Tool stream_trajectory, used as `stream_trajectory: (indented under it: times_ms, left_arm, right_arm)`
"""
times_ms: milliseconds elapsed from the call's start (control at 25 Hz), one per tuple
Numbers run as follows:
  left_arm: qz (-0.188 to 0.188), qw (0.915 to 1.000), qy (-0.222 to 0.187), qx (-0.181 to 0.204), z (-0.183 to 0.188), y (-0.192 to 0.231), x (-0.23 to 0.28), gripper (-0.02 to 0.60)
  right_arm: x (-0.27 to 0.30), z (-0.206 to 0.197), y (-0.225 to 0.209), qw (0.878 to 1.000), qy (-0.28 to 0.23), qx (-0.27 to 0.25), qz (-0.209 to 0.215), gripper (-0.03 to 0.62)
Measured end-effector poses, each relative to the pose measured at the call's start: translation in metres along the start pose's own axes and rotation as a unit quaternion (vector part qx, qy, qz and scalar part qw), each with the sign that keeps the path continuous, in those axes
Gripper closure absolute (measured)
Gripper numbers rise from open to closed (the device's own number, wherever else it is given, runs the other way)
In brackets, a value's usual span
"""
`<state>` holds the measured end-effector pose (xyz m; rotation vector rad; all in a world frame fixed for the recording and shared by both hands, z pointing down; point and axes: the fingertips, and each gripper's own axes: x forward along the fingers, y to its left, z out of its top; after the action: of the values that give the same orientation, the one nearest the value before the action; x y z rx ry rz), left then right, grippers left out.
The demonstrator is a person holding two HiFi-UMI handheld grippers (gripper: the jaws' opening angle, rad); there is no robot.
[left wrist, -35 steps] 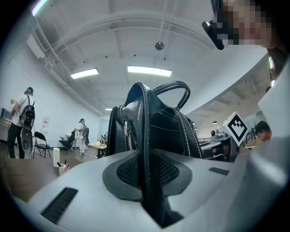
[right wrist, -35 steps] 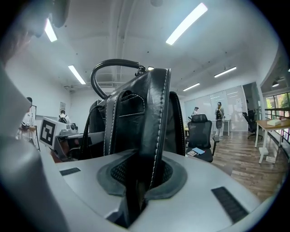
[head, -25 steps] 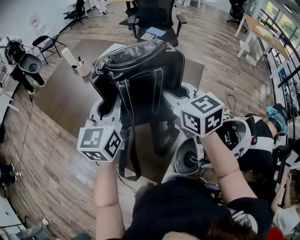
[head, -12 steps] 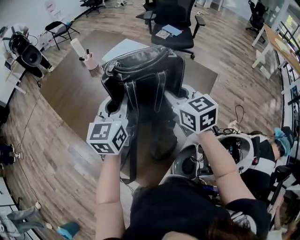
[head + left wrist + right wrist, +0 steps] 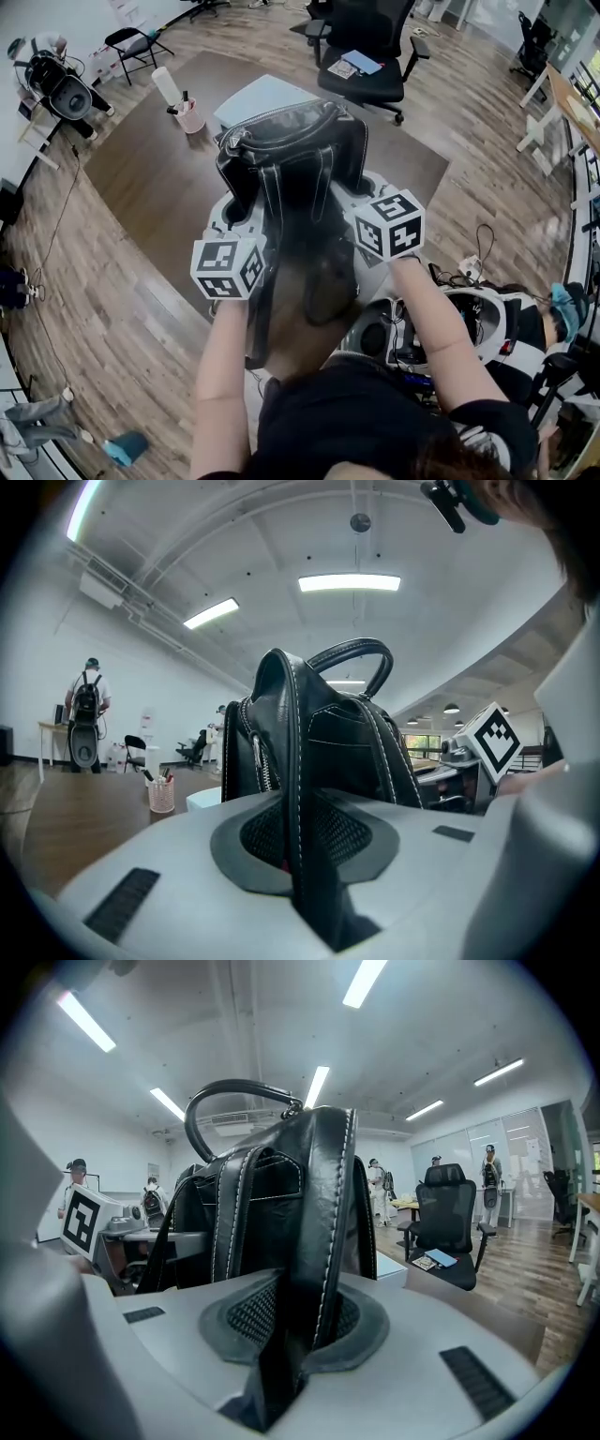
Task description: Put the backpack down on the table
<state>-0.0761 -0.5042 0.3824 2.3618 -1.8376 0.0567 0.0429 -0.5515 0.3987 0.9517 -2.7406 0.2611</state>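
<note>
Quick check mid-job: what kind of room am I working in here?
Probably an open-plan office or lab workspace: a black swivel office chair stands at the large brown table, there is a wood-plank floor all round, and long ceiling strip lights run overhead.

A person in a black top (image 5: pixel 356 422)
Short sleeves (image 5: pixel 492 422). The left gripper (image 5: pixel 242 208) and right gripper (image 5: pixel 356 187) are pale grey, each with a black-and-white marker cube (image 5: pixel 228 267).

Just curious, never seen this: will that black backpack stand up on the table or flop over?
Its straps dangle in limp loops, so probably floppy. The backpack holds its shape hanging, so it may stand on the table. Its glossy skin could be slippery.
</note>
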Motion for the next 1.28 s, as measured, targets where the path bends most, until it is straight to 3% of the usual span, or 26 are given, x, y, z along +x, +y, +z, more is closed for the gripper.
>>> stream_trajectory:
  times_ms: [200, 440, 1280]
  left_arm:
    - [0.009, 0.9999, 0.012, -0.007, -0.019, 0.008, 0.009, 0.499]
    - [-0.006, 0.9999, -0.006, -0.008, -0.027, -0.001, 0.011, 0.495]
    - [-0.008, 0.9999, 0.011, -0.01, -0.041, -0.002, -0.005, 0.397]
  right_arm:
    - [0.013, -0.017, -0.006, 1.0, 0.013, 0.008, 0.004, 0.51]
    - [0.01, -0.034, -0.015, 0.999, 0.0, 0.035, 0.009, 0.505]
    - [-0.006, -0.044, -0.019, 0.999, 0.013, 0.043, 0.025, 0.398]
